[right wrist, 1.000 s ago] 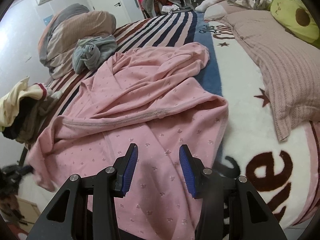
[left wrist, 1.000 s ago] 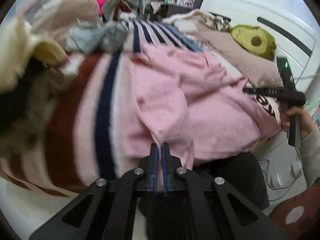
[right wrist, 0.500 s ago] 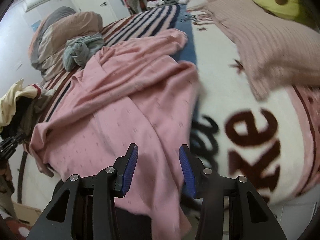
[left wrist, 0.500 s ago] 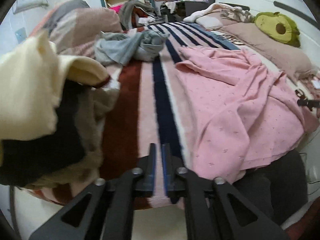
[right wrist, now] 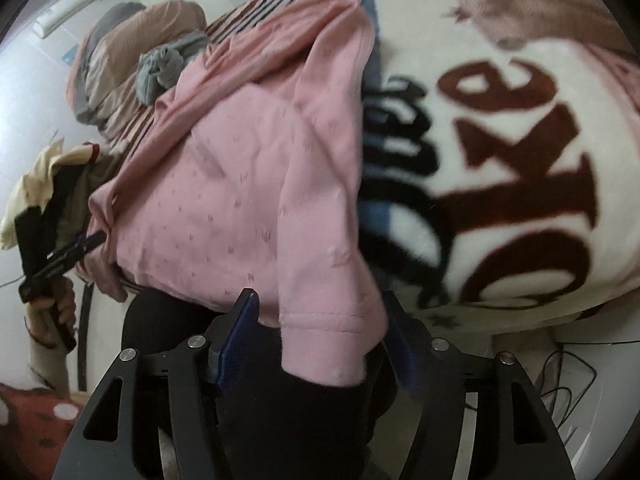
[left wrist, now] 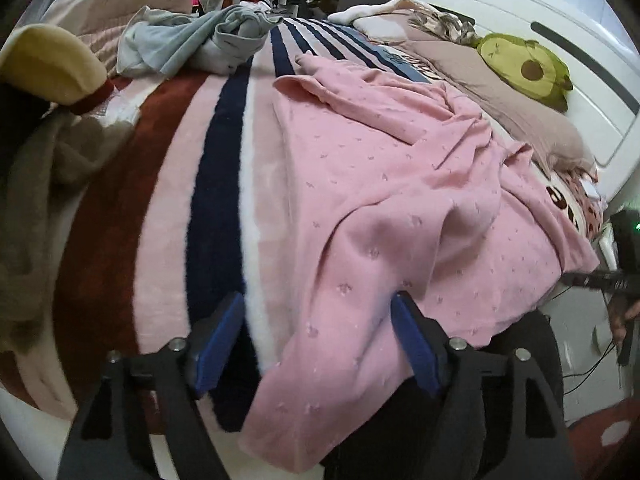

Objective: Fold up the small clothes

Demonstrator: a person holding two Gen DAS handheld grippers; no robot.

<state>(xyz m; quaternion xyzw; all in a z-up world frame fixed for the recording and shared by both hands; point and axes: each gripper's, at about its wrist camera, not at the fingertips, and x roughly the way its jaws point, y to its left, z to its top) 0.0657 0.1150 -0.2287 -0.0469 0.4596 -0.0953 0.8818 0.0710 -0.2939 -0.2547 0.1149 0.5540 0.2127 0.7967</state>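
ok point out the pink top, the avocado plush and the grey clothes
pink top [left wrist: 400, 216]: left wrist view, middle of the fabric
avocado plush [left wrist: 524, 70]: left wrist view, its face
grey clothes [left wrist: 188, 40]: left wrist view, middle of the bundle

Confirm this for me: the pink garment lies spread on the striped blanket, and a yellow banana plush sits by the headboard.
One thing is wrong: the plush by the headboard is a green avocado, not a yellow banana. The left wrist view shows it. The pink garment does lie spread on the striped blanket.
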